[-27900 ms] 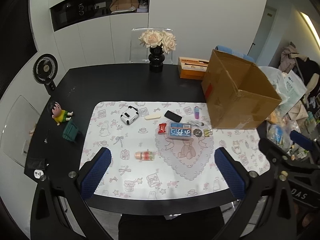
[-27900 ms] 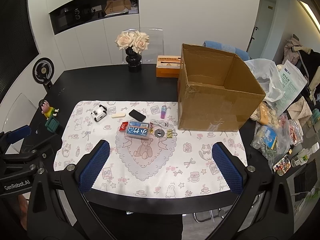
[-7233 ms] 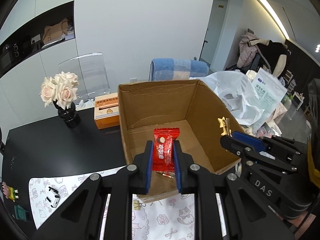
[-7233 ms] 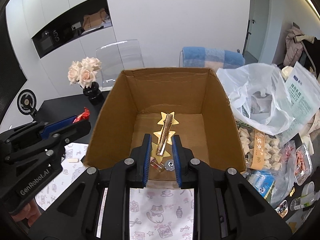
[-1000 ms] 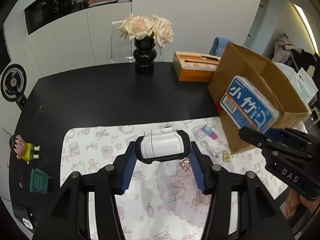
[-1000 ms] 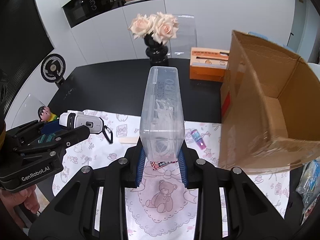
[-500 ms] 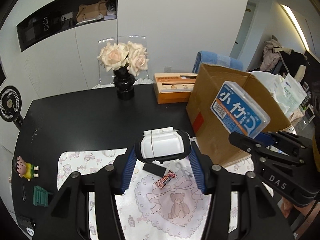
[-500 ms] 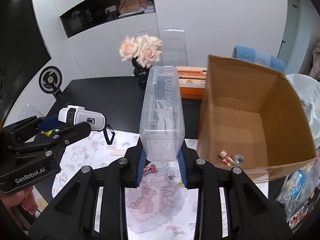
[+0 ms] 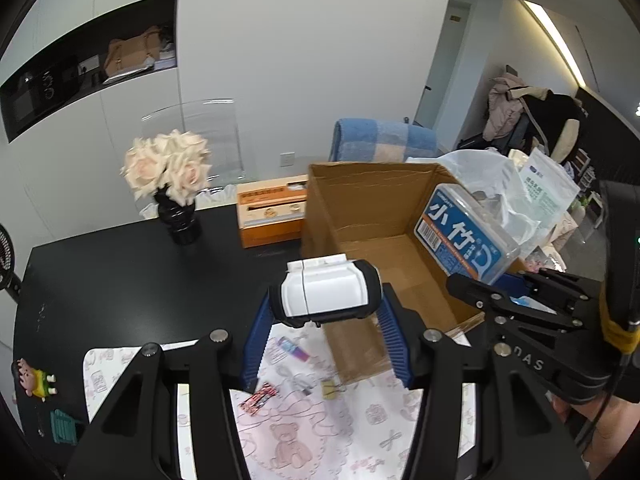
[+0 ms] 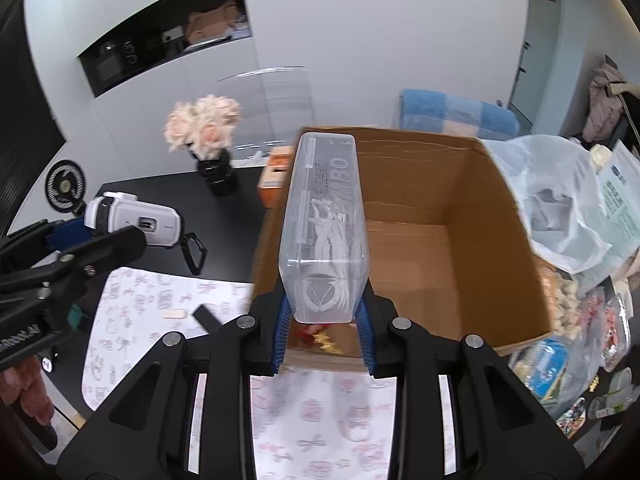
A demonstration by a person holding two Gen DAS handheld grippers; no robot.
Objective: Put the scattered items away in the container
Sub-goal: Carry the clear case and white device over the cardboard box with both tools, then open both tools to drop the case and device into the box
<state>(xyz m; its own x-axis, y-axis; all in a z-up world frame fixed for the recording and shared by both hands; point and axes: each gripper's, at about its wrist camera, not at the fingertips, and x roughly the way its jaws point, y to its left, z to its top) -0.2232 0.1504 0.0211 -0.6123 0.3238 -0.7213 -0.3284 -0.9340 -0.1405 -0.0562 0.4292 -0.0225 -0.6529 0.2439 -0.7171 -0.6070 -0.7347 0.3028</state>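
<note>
Both claws loaded, at the box (image 10: 400,240).
Right claw (image 10: 322,320) grips floss case (image 10: 326,224), left claw (image 9: 320,316) grips white gadget (image 9: 324,294); clear the rim, then release.

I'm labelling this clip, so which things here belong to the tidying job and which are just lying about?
Part of the job:
- cardboard box
- white device in the left tool
- clear plastic case in the right tool
- red wrapper, binder clip, small tube on the mat

Just lying about:
- flower vase
- orange tissue box
- cartoon figurine
- plastic bags
</note>
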